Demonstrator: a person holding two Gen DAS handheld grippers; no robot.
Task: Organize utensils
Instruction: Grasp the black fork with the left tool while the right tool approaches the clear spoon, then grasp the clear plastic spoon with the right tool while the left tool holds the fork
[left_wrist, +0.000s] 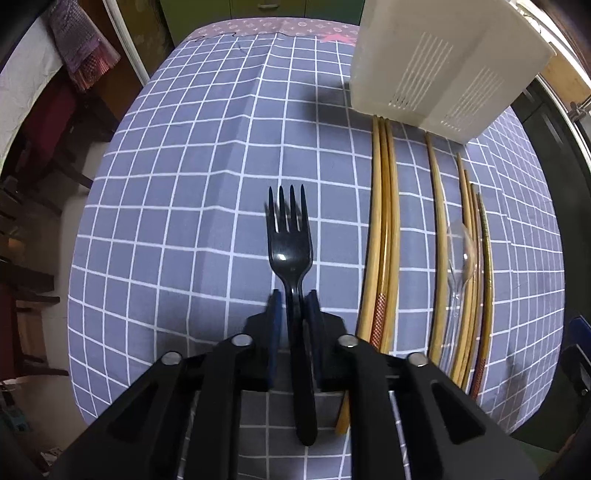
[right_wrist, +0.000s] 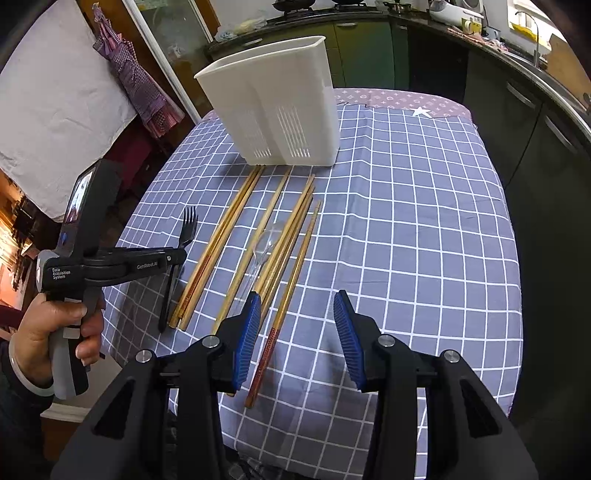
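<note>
Here, in the left wrist view, the left gripper (left_wrist: 293, 295) points steeply down at the table and its two blue pads are closed on the neck of a black plastic fork (left_wrist: 290, 236). The fork lies flat on the grey-blue checked tablecloth (left_wrist: 177, 192), tines away from the camera, its handle running back under the gripper between the jaws. To its right lie bamboo chopsticks (left_wrist: 384, 229) in loose groups, roughly parallel to the fork: three together, one alone, then about four more, though they overlap and an exact count is hard. A clear plastic spoon (left_wrist: 461, 254) rests among the right-hand group. A white utensil holder (left_wrist: 436, 62) with slotted walls stands at the far end of the chopsticks, just touching or nearly touching the tips of the nearest three.

In the right wrist view, the right gripper (right_wrist: 297, 325) is tilted down over the near edge of the table, its jaws part open with nothing between the pads; one chopstick's patterned end lies on the cloth below the gap. At left a hand (right_wrist: 48, 332) holds the left gripper (right_wrist: 177, 256), which reaches sideways to the one fork (right_wrist: 181, 254). The chopsticks (right_wrist: 236, 236) fan out towards the holder (right_wrist: 273, 107), which stands upright; one spoon (right_wrist: 266, 240) lies among them.
</note>
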